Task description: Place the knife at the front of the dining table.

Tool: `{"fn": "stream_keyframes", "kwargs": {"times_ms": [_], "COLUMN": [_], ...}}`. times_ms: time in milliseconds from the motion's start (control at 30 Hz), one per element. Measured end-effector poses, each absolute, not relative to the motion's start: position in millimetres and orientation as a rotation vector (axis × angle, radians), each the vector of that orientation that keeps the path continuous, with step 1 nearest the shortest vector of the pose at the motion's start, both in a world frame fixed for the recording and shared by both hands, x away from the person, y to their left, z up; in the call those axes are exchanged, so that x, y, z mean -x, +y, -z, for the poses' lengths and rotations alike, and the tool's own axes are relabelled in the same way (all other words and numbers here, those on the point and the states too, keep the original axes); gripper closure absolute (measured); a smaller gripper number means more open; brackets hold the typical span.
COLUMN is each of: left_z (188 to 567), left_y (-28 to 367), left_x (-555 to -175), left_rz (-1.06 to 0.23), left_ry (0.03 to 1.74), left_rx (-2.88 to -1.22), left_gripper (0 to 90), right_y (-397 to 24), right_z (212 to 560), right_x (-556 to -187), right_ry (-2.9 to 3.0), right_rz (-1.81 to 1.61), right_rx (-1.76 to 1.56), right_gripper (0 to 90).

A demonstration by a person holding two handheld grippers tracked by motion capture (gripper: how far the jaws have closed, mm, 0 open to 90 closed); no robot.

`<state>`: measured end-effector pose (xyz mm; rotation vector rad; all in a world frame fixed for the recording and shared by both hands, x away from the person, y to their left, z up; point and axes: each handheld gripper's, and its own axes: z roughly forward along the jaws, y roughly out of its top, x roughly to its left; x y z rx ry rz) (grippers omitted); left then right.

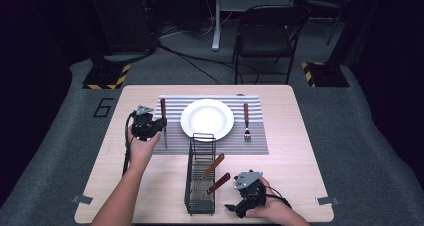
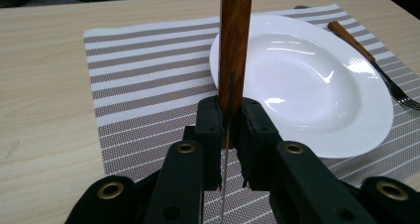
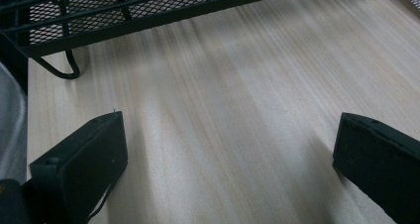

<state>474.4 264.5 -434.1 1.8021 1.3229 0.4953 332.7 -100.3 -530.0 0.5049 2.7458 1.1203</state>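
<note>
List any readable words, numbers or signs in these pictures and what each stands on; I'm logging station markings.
"6": a dark numeral on the grey floor mat, left of the table, in the high view.
Yellow-and-black hazard stripes on a stand base carry no words.
Nothing else readable.

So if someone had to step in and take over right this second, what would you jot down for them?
Left hand-held gripper: shut on the wooden-handled knife, at the left of the white plate over the striped placemat.
Right hand-held gripper: open, holding nothing, low over the table beside the black wire basket.
Done: fork lies right of the plate.
Left: likely set the knife down; two wooden-handled pieces are in the basket.
</note>
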Motion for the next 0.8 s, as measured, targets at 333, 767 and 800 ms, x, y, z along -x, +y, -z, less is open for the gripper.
{"fn": "stream_keyframes", "kwargs": {"times_ms": [333, 767, 800], "left_z": [444, 464, 466], "left_y": [259, 259, 260], "left_x": [-504, -527, -528], "left_rz": [-0.438, -0.375, -0.364], "left_ry": [1.393, 1.479, 1.492], "left_rx": [-1.802, -1.735, -1.718], "left_gripper": [79.9, 80.0, 80.0], "right_y": [-100, -100, -100], "right_z": [530, 530, 530], "right_x": [-333, -333, -333], "right_ry": [2.746, 2.746, 2.746], "right_rz": [-1.12, -1.12, -1.12], "right_rx": [-0.505, -0.505, -0.504], "right_gripper": [0.0, 0.0, 0.0]}}
